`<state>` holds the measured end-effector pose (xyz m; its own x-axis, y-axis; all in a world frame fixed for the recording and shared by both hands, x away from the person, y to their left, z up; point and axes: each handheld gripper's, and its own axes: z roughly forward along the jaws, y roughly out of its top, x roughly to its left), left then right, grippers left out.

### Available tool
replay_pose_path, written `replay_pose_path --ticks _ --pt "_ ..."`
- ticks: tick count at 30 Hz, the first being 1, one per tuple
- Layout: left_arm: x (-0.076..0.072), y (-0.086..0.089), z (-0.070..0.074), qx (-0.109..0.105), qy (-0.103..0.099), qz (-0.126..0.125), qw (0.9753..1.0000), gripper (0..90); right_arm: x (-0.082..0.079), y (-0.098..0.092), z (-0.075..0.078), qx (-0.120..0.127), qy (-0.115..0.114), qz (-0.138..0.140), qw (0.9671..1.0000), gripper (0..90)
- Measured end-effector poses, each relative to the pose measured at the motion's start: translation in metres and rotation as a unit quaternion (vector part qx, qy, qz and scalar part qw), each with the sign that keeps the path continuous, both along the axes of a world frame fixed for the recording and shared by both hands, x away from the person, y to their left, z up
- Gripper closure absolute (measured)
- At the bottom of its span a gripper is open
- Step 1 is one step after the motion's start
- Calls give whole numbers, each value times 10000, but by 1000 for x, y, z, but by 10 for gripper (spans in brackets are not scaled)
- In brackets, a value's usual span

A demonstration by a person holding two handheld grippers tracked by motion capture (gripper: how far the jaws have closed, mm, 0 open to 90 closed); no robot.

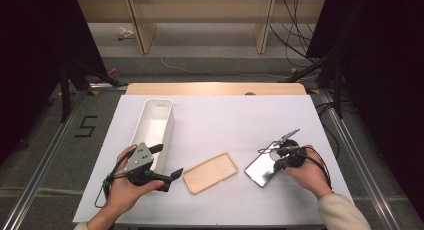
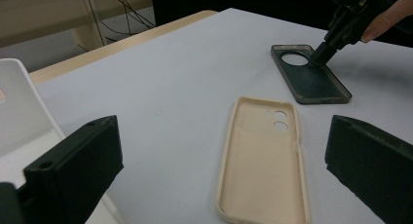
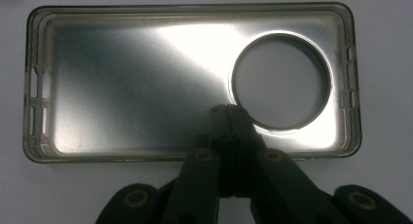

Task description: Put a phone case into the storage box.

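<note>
Jaws pinched together on your right gripper (image 3: 233, 112), tips pressed on the dark case (image 3: 146, 83) right at the rim of its round camera hole. Whether the rim sits between those tips or they merely rest on it, you cannot tell from here. The case lies flat on the worktop (image 1: 215, 120), open side up, directly under and ahead of that gripper.

Your left gripper (image 2: 214, 160) is spread wide and holds nothing; the beige case (image 2: 265, 160) lies flat between and just past its jaws, untouched. The white bin (image 1: 154, 127) stands beside that gripper, on its outer side, and looks empty as far as its inside shows.

Judging by that, you are early: neither case is lifted, neither is in the bin, and both pickups plus both placements look to be left, if the bin is where they go.

Room is good. The two cases lie well apart, with bare worktop between them. Mind the near worktop edge close behind your right hand (image 1: 310, 172), and the bin wall close by your left gripper when you swing it.
</note>
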<state>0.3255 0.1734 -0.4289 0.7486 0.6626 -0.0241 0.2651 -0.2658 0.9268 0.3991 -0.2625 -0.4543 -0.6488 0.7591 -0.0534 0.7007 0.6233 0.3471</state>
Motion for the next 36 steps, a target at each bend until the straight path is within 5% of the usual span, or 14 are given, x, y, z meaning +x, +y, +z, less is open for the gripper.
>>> replay_pose_path --ticks 8,18,36 --pt "0 0 0 -2 7 8 10000 0 -5 14 2 128 -5 313 9994 900" --pt "0 1 1 -31 -6 28 10000 0 -16 20 2 -57 179 634 9978 900" --pt "-1 0 1 -23 -15 10 10000 0 -24 -18 3 -286 279 457 9982 900"
